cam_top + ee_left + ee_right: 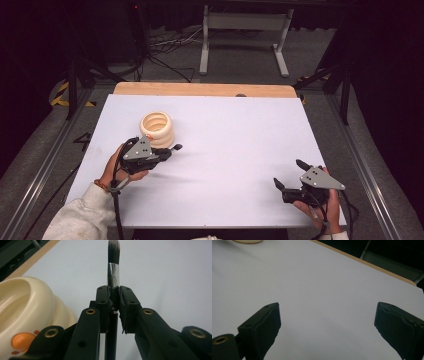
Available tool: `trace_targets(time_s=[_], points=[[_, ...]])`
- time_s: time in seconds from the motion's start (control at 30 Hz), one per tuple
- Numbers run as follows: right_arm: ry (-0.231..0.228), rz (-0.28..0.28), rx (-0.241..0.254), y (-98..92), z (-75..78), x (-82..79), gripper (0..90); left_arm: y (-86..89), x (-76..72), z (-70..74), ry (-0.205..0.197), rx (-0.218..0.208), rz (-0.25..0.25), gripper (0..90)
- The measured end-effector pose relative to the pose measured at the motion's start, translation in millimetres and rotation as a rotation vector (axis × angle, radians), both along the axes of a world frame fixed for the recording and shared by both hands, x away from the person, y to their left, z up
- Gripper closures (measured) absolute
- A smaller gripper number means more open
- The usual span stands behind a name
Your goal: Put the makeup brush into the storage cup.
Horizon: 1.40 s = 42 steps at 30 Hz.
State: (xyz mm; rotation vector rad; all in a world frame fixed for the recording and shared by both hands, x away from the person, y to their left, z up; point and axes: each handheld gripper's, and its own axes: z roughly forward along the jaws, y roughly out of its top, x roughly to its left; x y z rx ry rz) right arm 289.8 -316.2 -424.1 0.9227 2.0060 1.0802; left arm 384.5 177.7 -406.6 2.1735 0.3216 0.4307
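A white table (225, 150) is seen from above, with a strip of bare wood (205, 89) along its far edge. The left gripper (172, 148) is held in the person's left hand (116, 167) at the near left of the table. Its jaws are closed on a brush (113, 277), which is clamped at the join of the black handle and the silver ferrule. In the left gripper view the ferrule and the dark bristle tuft are seen to project beyond the jaw tips, while the handle runs back between the jaws toward the camera. In the high view the brush tip (177, 147) is seen to point toward the middle of the table, above the white surface.

A cream ribbed holder (157, 129), open at the top, stands just beyond the left gripper. In the left gripper view the same holder (27, 312) is shown just beside the left jaw, and an orange mark is borne on its near wall. Whether the gripper touches it cannot be told.

The right gripper (290, 175) is held in the right hand (320, 210) at the near right corner of the table, well apart from the brush and the holder. Its jaws are spread wide, and nothing is held between them; bare table is seen in the gap in the right gripper view (327, 322).
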Motion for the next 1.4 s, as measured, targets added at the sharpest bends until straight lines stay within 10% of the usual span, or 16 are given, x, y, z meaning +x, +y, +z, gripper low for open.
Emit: trace_targets(time_s=[1.4], points=[[0.0,0.004,-0.001,0.8,0.4,0.2,7.6,-7.3,-7.9,14.5,-0.039,-0.215,0.05,78.8]])
